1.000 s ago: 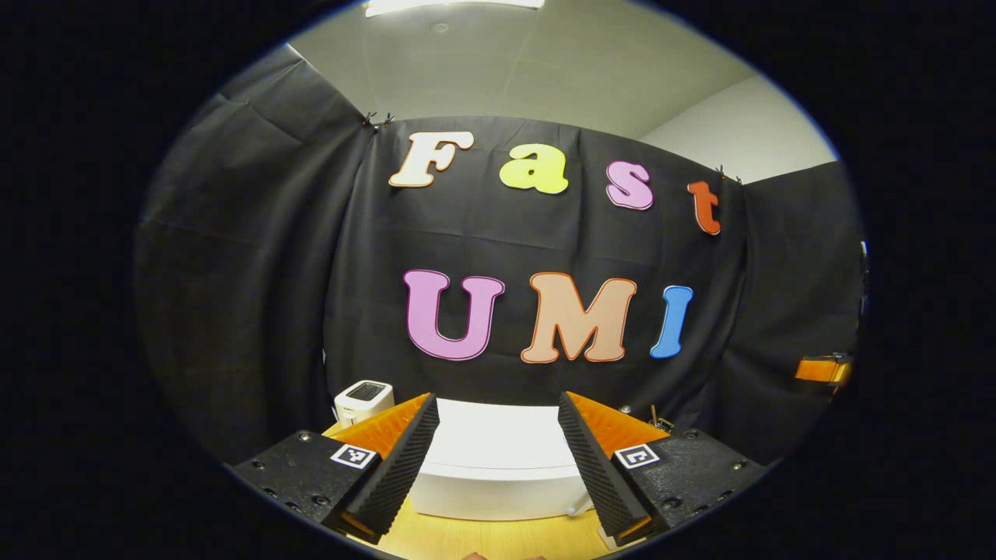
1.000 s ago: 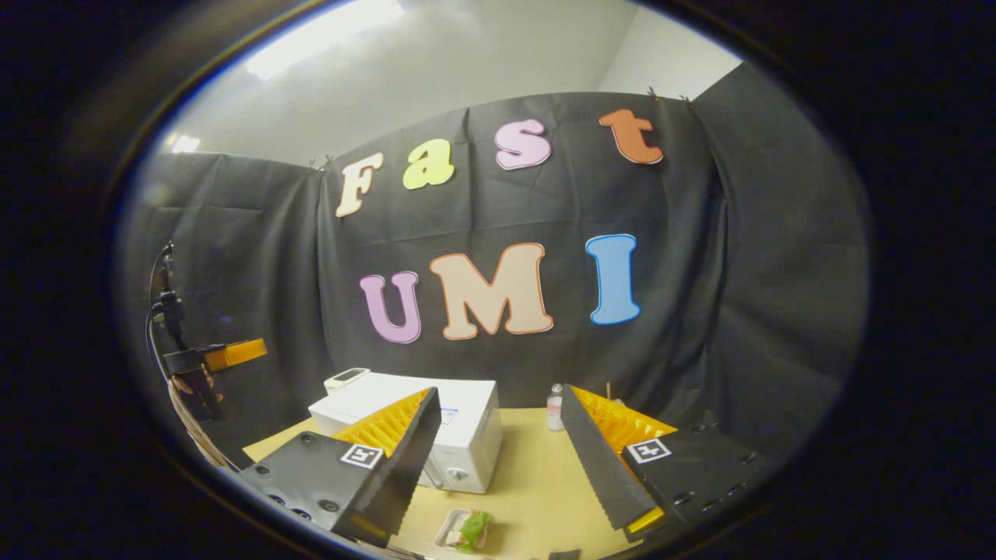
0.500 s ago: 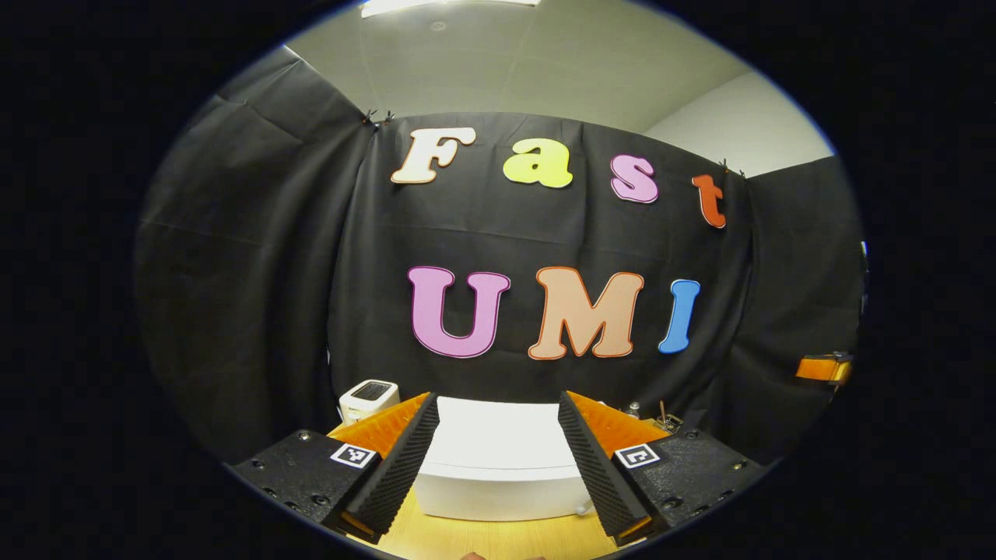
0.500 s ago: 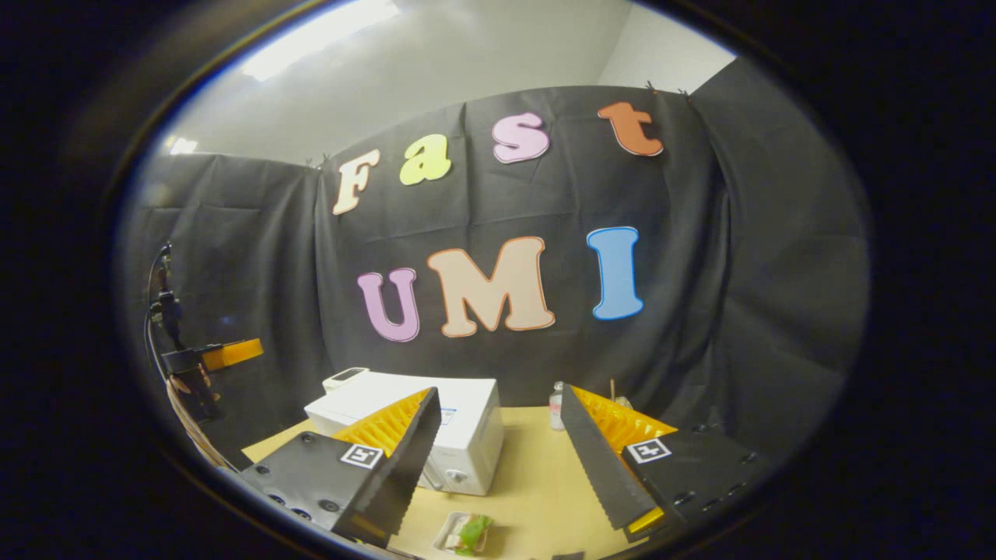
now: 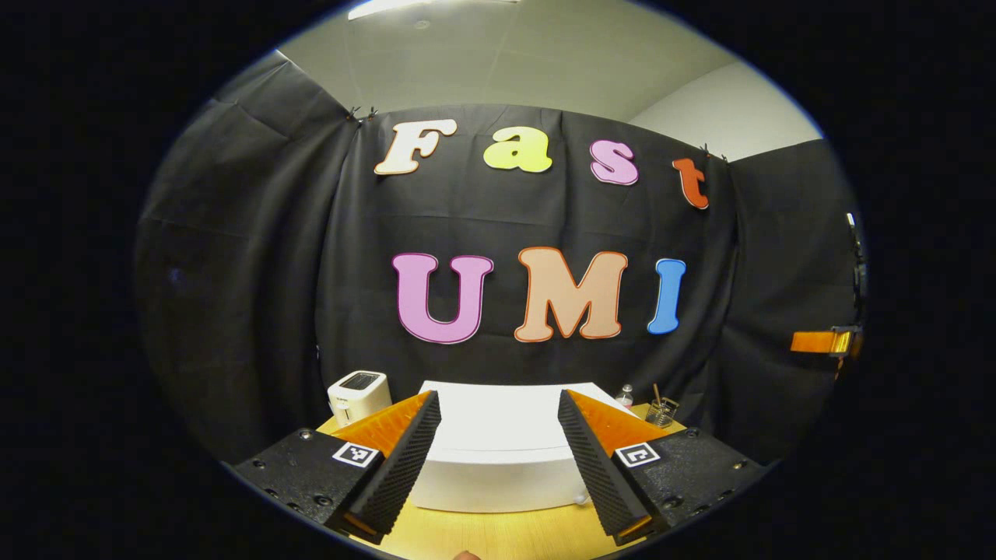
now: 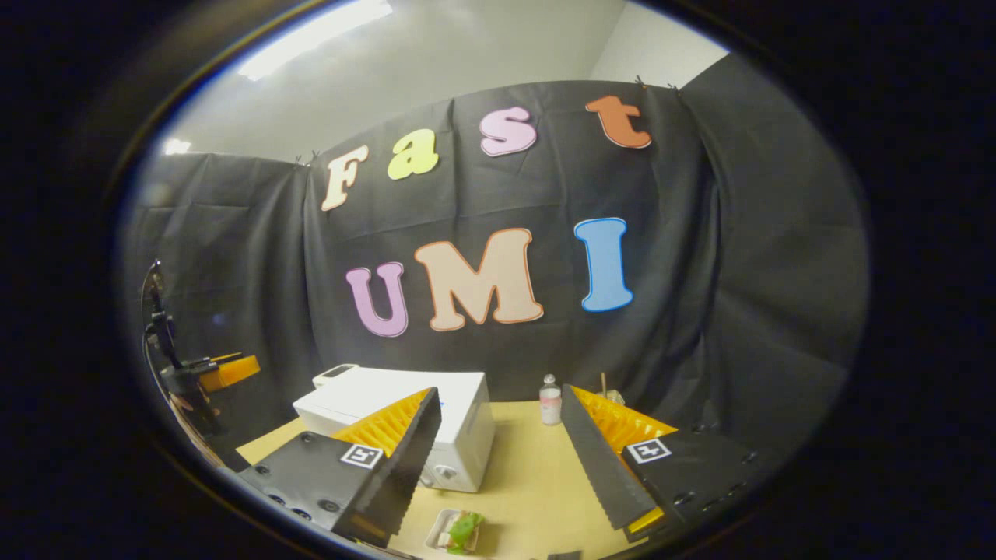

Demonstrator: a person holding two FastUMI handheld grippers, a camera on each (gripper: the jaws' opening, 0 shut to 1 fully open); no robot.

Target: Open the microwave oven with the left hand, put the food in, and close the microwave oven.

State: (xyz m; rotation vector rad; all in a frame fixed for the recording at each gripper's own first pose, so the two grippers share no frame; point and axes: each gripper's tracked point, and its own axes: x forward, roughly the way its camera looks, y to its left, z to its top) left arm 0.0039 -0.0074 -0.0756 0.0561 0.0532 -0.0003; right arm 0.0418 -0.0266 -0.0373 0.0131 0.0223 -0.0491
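Note:
A white microwave oven (image 5: 498,451) stands on the wooden table with its door shut, straight ahead in the left gripper view. My left gripper (image 5: 498,459) is open and held above and in front of it, touching nothing. In the right gripper view the microwave oven (image 6: 459,435) sits left of centre. A small tray of food (image 6: 457,532) with green leaves lies on the table in front of it. My right gripper (image 6: 498,459) is open and empty, above the tray. The left gripper (image 6: 226,372) also shows at the far left of that view.
A white toaster (image 5: 358,393) stands left of the microwave at the back. A small bottle (image 6: 550,403) and a glass with sticks (image 5: 660,411) stand at the back right. Bare tabletop (image 6: 537,482) lies right of the microwave. The right gripper (image 5: 821,342) shows at the far right.
Both views have tilted down a little and drawn slightly closer, so more of the table and the microwave's top shows. Both grippers stay open.

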